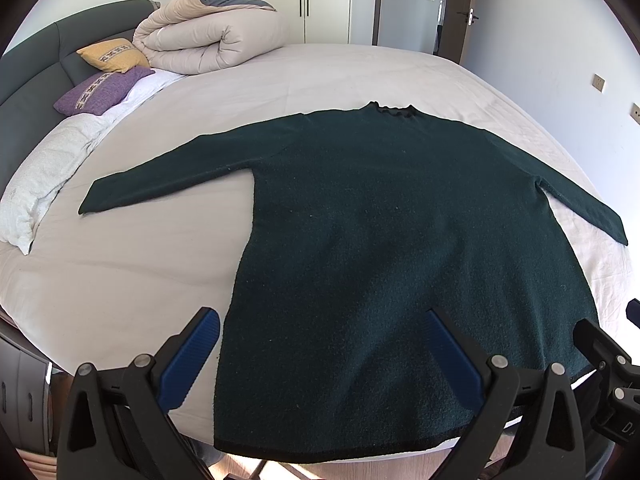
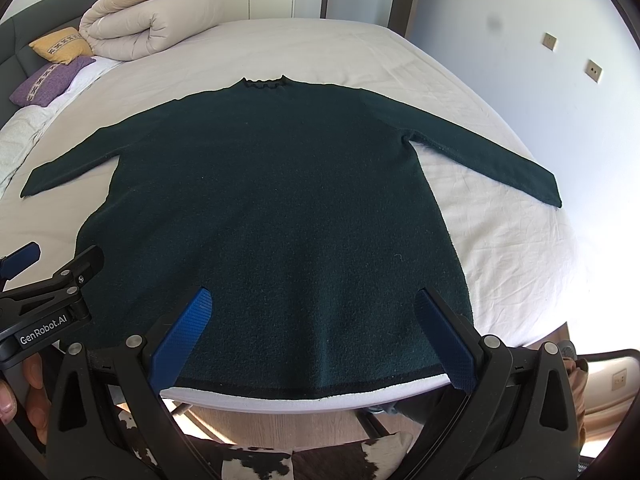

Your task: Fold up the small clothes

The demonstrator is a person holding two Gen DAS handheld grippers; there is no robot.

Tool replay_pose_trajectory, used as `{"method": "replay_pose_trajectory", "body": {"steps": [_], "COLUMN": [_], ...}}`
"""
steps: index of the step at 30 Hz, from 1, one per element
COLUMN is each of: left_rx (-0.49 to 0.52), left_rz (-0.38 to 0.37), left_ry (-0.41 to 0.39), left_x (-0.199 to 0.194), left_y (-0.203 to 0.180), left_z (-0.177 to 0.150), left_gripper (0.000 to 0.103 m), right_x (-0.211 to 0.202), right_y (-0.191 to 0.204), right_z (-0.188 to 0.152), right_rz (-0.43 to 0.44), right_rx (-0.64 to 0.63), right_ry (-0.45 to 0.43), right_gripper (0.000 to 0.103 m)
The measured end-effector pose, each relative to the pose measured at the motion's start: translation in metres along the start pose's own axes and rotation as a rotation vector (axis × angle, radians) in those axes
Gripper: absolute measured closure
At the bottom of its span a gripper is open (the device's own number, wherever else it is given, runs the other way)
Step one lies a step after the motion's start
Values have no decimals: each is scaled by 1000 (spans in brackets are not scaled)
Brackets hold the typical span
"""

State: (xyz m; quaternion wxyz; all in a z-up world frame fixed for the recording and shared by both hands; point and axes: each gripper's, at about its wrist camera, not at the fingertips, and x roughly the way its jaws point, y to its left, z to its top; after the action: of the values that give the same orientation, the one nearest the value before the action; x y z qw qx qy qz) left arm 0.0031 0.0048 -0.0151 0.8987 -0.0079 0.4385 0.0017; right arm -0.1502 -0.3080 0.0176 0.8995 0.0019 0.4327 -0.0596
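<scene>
While the sweater (image 1: pixel 384 240) lies flat and unfolded ahead of both grippers, left (image 1: pixel 324 356) and right (image 2: pixel 312 332) gape empty, so every fold remains.

Both pictures are bright with daylight and sharp in the middle, and the white bed sheet (image 2: pixel 500 208) is almost overexposed on its right side. The fisheye lens bends the bed edge strongly and leaves dark corners. The dark green sweater (image 1: pixel 400 240) shows little detail, and a small grey smudge (image 2: pixel 495 23) sits on the wall in the right wrist view.
</scene>
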Motion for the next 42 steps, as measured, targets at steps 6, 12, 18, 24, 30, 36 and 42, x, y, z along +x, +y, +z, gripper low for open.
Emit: {"method": "replay_pose_trajectory", "body": {"steps": [6,12,18,24,30,36,42], "left_rx": [2,1,-1,-7,-13,-185,-332], "left_rz": [3,2,6,11,-7,-136,-158], "left_ry": [-2,0,7,13,5,37,-31], "left_x": [0,0,2,5,11,25,29], "left_y": [-1,0,2,4,10,61,138], "left_z": [-2,-4,-3,-4,-4,6,22], "left_gripper": [0,0,0,0,0,0,0], "right_x": [1,2,6,10,18,27,38], "right_y": [0,0,2,3,0,-9,-25], "right_z": [-2,-3,-7,-7,-3,2,17], "right_rz": [0,1,0,1,16,101,207], "right_rx": [1,3,3,1,13,53,179], "right_ry": [1,2,10,20,31,19,-12], "right_gripper": [0,0,0,0,0,0,0]}}
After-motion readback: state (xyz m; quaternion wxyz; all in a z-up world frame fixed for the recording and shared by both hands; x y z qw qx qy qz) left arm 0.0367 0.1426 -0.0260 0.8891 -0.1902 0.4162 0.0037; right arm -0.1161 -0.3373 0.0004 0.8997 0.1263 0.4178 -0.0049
